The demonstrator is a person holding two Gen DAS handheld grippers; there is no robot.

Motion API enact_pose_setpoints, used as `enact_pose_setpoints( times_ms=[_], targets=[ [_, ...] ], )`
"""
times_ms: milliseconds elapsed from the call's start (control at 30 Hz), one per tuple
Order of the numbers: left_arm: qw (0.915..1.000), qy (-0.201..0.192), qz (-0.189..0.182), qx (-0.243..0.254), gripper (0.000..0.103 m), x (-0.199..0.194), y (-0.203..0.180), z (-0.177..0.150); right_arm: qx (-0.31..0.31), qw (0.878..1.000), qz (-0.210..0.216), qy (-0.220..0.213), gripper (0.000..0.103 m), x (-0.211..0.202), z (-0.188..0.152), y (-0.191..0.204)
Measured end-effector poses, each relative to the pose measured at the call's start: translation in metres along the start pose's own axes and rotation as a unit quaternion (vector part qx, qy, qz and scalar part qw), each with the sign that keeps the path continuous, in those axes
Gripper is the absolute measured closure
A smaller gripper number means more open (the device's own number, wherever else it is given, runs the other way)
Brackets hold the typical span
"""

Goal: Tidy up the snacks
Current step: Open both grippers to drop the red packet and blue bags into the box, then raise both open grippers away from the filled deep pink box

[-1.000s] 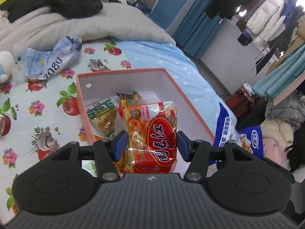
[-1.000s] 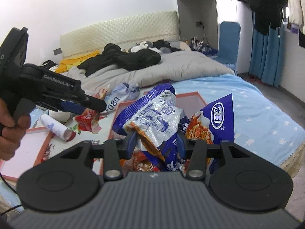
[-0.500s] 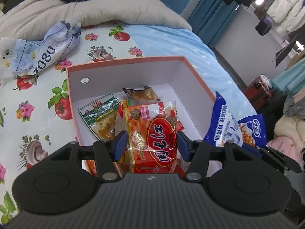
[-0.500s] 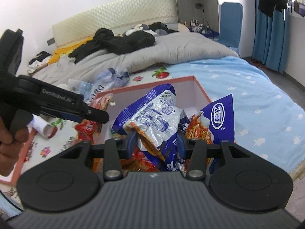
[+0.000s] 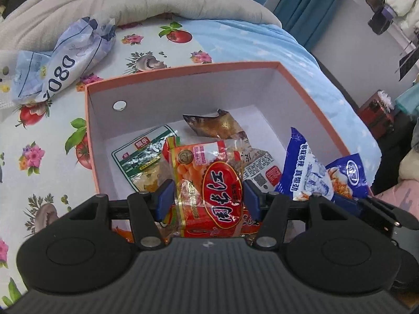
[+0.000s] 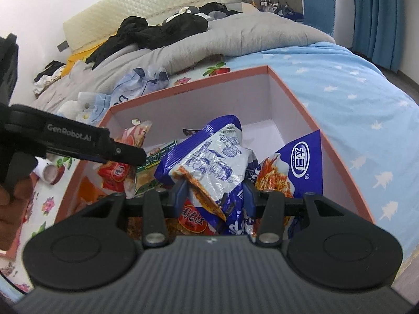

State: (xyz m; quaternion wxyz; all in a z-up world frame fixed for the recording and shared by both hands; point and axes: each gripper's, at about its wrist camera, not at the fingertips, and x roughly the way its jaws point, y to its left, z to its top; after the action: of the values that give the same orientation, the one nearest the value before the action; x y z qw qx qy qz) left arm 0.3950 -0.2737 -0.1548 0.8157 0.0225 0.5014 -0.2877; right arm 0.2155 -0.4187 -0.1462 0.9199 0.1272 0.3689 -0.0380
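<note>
Both grippers have dropped toward the box since a second ago, and the box now fills far more of each view. Nearest in the left wrist view, the left gripper (image 5: pixel 208 200) has its jaws clamped on the red snack packet (image 5: pixel 209 183), blue pads pressing its two sides, and the packet hangs over the near end of the orange box (image 5: pixel 309 94). Just to the right, the right gripper (image 6: pixel 216 196) is gripping the blue-and-white snack bags (image 6: pixel 217 164), a crumpled bunch pinched between its jaws, also above the near end of the box, beside its right wall. On the white floor of the box lie a green-and-white packet (image 5: pixel 141 161) toward the left wall and a brown packet (image 5: pixel 214 127) nearer the middle, with a white printed packet (image 5: pixel 262 168) half hidden behind the red one. The box itself sits on the bed, on the fruit-and-flower sheet (image 5: pixel 39 141), its right side over the blue starred sheet (image 6: pixel 353 91). Beyond the far-left corner of the box, a crumpled pale blue bag (image 5: pixel 65 62) lies on the sheet. Farther back, a grey duvet (image 6: pixel 235 36) is heaped across the bed with black clothes (image 6: pixel 162 30) on top.
</note>
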Motion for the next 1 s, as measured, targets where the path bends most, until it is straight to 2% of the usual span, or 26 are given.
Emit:
enact_pose_setpoints(
  times_ms=[67,133,200,267,300,333,467,667,867,1000],
  targets=[
    [0.9999,-0.005,0.003,0.011,0.036,-0.004,-0.005,-0.001,-0.002,1.000,-0.004,-0.001,0.055,-0.002,0.000,-0.001],
    [0.9994,-0.005,0.016,0.029,0.022,-0.007,-0.011,-0.002,-0.001,1.000,-0.006,0.000,0.055,-0.004,0.001,-0.003],
    [0.9995,-0.006,0.015,0.026,0.022,-0.013,-0.013,-0.003,-0.001,1.000,-0.010,0.000,0.053,-0.008,0.001,-0.002],
    [0.9996,-0.010,0.013,0.025,0.022,-0.023,-0.014,-0.004,0.002,1.000,-0.009,-0.004,0.037,-0.013,0.002,-0.003],
    [0.9995,-0.015,0.016,0.023,0.022,-0.029,-0.014,-0.004,0.003,1.000,-0.006,-0.009,0.024,-0.017,0.003,-0.003],
    [0.9994,-0.022,0.017,0.020,0.022,-0.037,-0.014,-0.004,0.001,1.000,-0.003,-0.013,0.022,-0.021,0.003,-0.002],
    [0.9984,-0.055,0.010,0.005,0.022,-0.075,-0.016,-0.001,0.001,0.999,0.001,-0.034,0.022,-0.045,0.013,0.002],
    [0.9931,-0.115,0.009,0.018,0.022,-0.146,-0.033,0.001,-0.006,0.996,0.001,-0.084,0.022,-0.095,0.039,0.015],
    [0.9851,-0.169,-0.002,0.031,0.023,-0.214,-0.049,-0.008,-0.019,0.991,0.003,-0.134,0.022,-0.147,0.054,0.034],
    [0.9768,-0.210,-0.004,0.040,0.023,-0.250,-0.056,-0.027,-0.025,0.987,0.003,-0.159,0.022,-0.176,0.052,0.045]
  ],
)
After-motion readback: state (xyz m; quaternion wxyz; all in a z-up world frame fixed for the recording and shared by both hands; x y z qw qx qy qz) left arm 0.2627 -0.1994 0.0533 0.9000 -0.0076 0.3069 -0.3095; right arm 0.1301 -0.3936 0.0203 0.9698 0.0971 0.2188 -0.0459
